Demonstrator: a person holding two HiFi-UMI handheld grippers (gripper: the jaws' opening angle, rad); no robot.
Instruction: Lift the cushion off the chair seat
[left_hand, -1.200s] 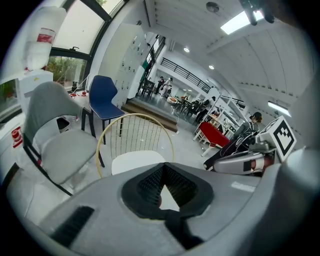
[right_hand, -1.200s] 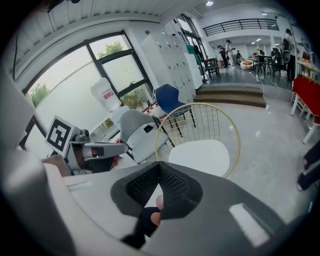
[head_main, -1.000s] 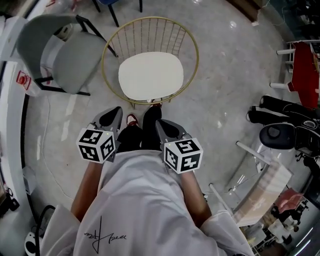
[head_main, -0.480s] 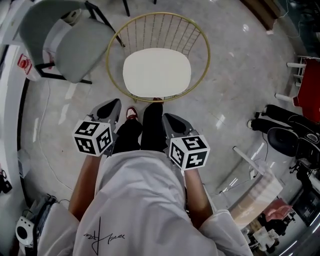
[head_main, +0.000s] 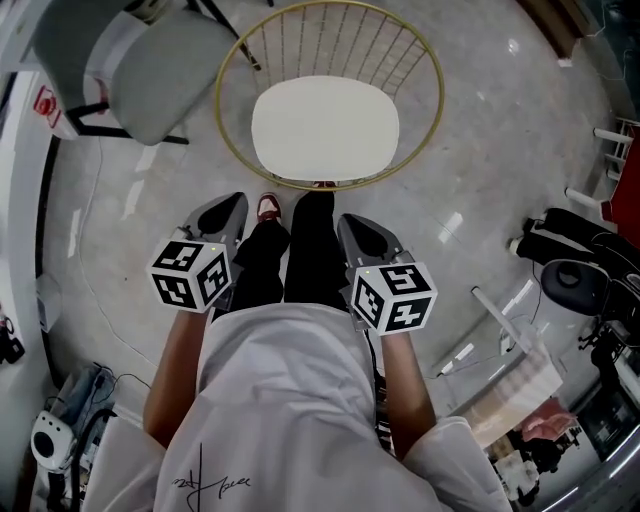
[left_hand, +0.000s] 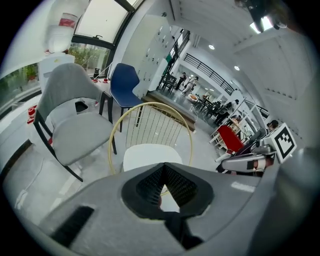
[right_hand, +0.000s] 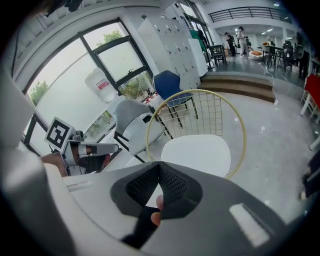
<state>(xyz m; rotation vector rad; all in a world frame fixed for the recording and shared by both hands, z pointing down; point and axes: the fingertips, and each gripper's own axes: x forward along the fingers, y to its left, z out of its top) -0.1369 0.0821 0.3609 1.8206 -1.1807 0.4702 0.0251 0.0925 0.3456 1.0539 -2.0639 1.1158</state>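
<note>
A white oval cushion (head_main: 325, 128) lies on the seat of a round gold wire chair (head_main: 232, 150) straight ahead on the floor. In the head view my left gripper (head_main: 232, 205) and right gripper (head_main: 352, 222) hang side by side short of the chair's near rim, apart from it, on either side of my legs. Both are shut with nothing between the jaws. The cushion (left_hand: 150, 154) shows just beyond the left gripper (left_hand: 164, 167) in the left gripper view. It appears again as the cushion (right_hand: 197, 152) beyond the right gripper (right_hand: 160, 167).
A grey padded chair (head_main: 150, 70) stands left of the wire chair, a blue chair (left_hand: 125, 85) behind it. Black equipment (head_main: 575, 265) and a white frame (head_main: 500, 330) crowd the right side. A thin cable (head_main: 85, 290) runs over the polished floor at the left.
The wire chair and cushion have shifted up and to the right in the head view. Both grippers have sunk a little toward the floor. Their jaws stay shut.
</note>
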